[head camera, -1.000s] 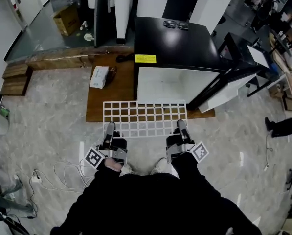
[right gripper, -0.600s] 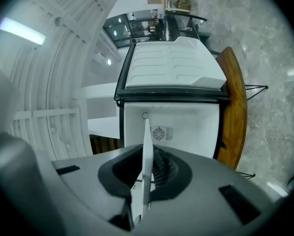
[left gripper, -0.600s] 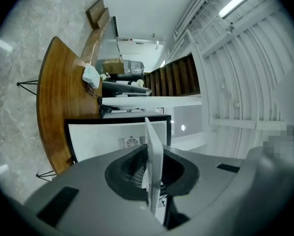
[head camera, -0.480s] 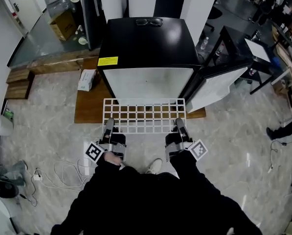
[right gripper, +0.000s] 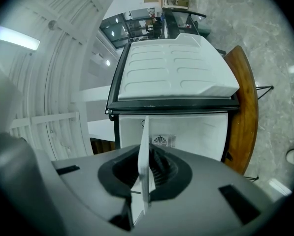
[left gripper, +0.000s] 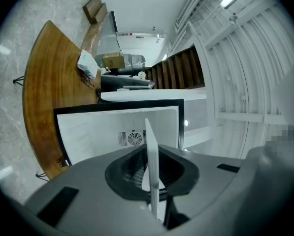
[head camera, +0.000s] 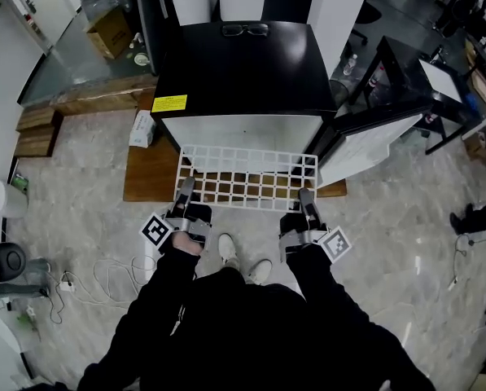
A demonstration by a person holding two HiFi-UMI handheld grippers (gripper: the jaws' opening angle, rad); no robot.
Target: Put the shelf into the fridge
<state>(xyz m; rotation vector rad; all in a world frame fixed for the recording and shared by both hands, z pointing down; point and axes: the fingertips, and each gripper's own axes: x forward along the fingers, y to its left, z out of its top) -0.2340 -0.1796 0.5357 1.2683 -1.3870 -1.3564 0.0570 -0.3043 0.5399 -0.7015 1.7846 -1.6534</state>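
1. Head view: a white wire-grid rectangular shelf point(head camera: 247, 177) lies level ahead of both hand-held grippers, its far edge at the front of the black-topped fridge point(head camera: 238, 63). The left hand-held gripper point(head camera: 184, 192) and the right hand-held gripper point(head camera: 306, 198) each clamp its near edge.
2. Left gripper view: the jaws are nearly closed on the shelf's thin edge. Beyond them is the fridge's white interior with a round fan vent point(left gripper: 133, 138).
3. Right gripper view: the jaws pinch the shelf edge. Past them is the ribbed white open door point(right gripper: 176, 73).

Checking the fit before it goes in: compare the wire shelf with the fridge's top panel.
The shelf is a white open grid; the fridge top is solid glossy black. The shelf is clamped at its near edge by the left gripper and right gripper; the fridge top carries a pair of glasses. Both are rectangular and lie about level.
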